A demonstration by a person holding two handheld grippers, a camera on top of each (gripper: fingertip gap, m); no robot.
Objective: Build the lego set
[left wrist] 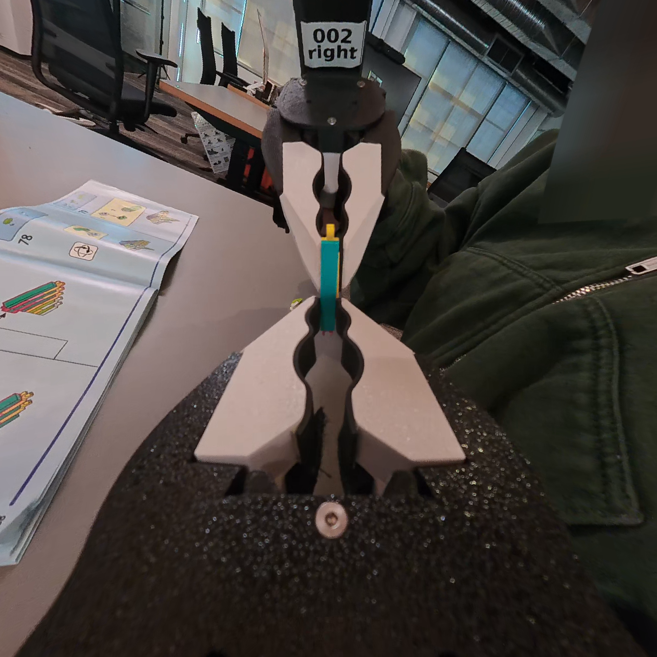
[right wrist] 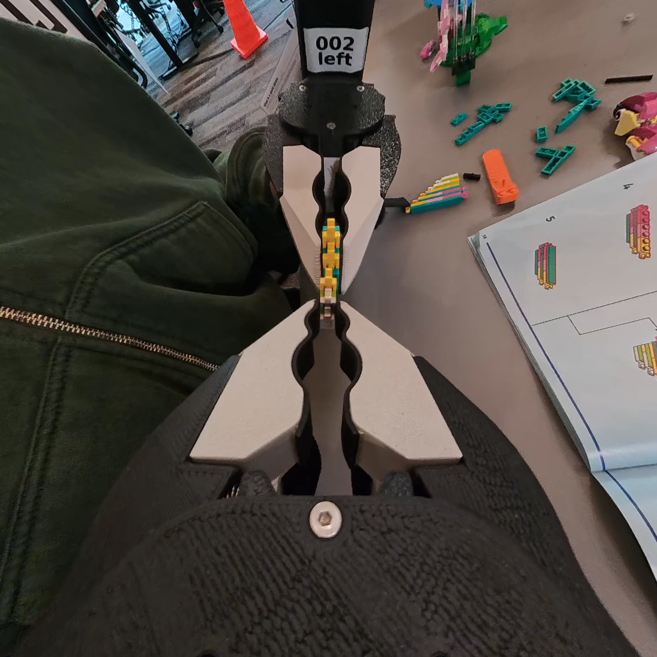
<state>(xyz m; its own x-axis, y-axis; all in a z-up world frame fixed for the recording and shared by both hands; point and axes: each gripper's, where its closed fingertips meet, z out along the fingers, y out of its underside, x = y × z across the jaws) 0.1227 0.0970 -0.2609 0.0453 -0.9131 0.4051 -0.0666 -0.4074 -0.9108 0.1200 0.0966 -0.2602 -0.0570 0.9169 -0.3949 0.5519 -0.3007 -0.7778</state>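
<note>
A thin layered lego piece is held edge-on between both grippers, above the grey table (left wrist: 220, 270). In the left wrist view it shows as a teal strip (left wrist: 329, 284) with a yellow end. In the right wrist view it shows stepped yellow, teal and white layers (right wrist: 330, 256). My left gripper (left wrist: 329, 307) is shut on its near end, and the right gripper (left wrist: 329, 281) faces it tip to tip, shut on the far end. In the right wrist view my right gripper (right wrist: 327, 309) grips the white end and the left gripper (right wrist: 329, 284) grips the yellow part.
An open instruction booklet (left wrist: 71, 320) lies on the table, also in the right wrist view (right wrist: 586, 337). Beyond it lie a finished striped wing (right wrist: 439, 197), an orange brick separator (right wrist: 499, 177), loose teal pieces (right wrist: 490, 119) and a green-pink model (right wrist: 458, 39). A person's green jacket (right wrist: 89, 249) is close. Both grippers' tips are close together, under 4 cm apart.
</note>
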